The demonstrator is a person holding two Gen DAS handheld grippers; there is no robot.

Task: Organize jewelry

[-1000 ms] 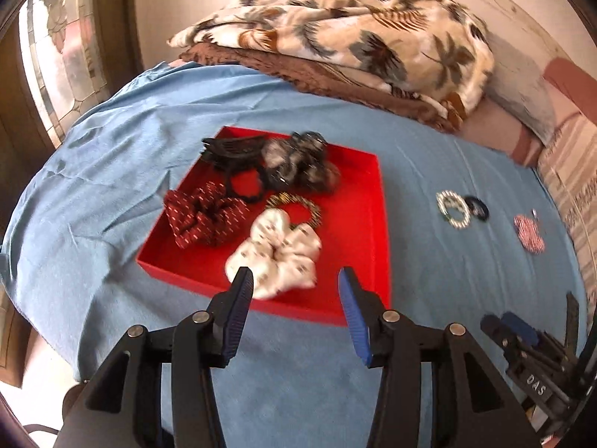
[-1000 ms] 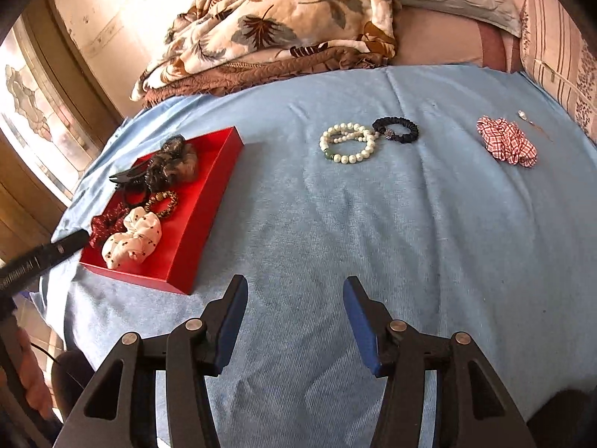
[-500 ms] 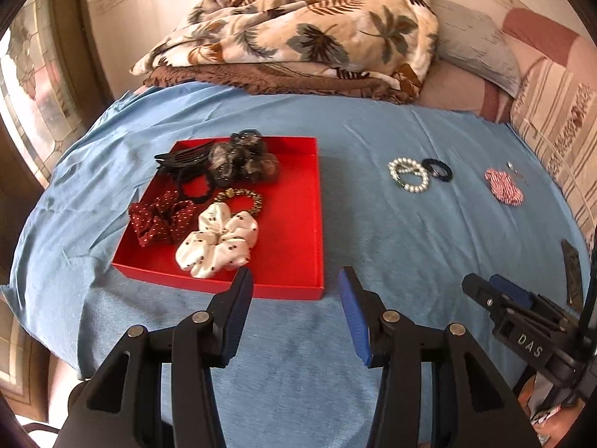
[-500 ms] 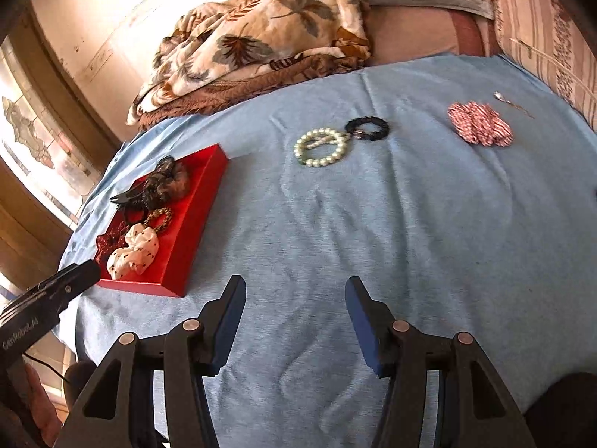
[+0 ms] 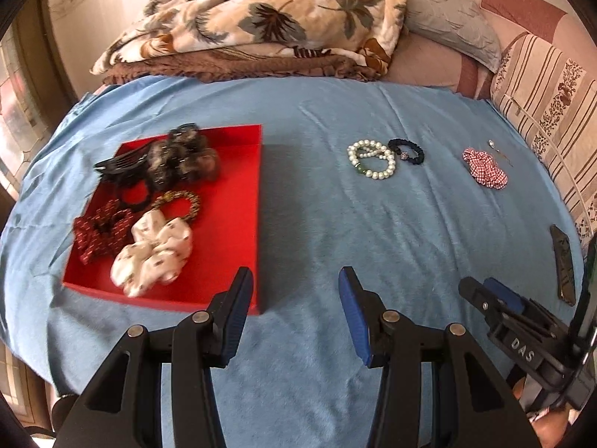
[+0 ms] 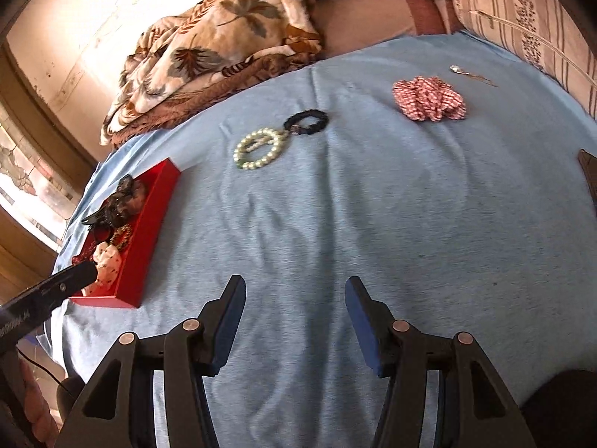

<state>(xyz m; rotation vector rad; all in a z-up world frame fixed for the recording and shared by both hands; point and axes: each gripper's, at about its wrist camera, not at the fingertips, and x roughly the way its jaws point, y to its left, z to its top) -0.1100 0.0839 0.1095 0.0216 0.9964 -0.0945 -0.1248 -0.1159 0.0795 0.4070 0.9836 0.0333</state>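
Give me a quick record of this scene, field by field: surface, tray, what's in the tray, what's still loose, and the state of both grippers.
surface: blue bedsheet
tray: red tray, on the sheet's left side
in tray: white scrunchie, dark red scrunchie, gold beaded bracelet, black hair clip, dark fuzzy scrunchies
loose on sheet: pearl bracelet touching black bracelet; red checked scrunchie; small pin
left gripper: open, empty, over bare sheet beside the tray's near corner
right gripper: open, empty
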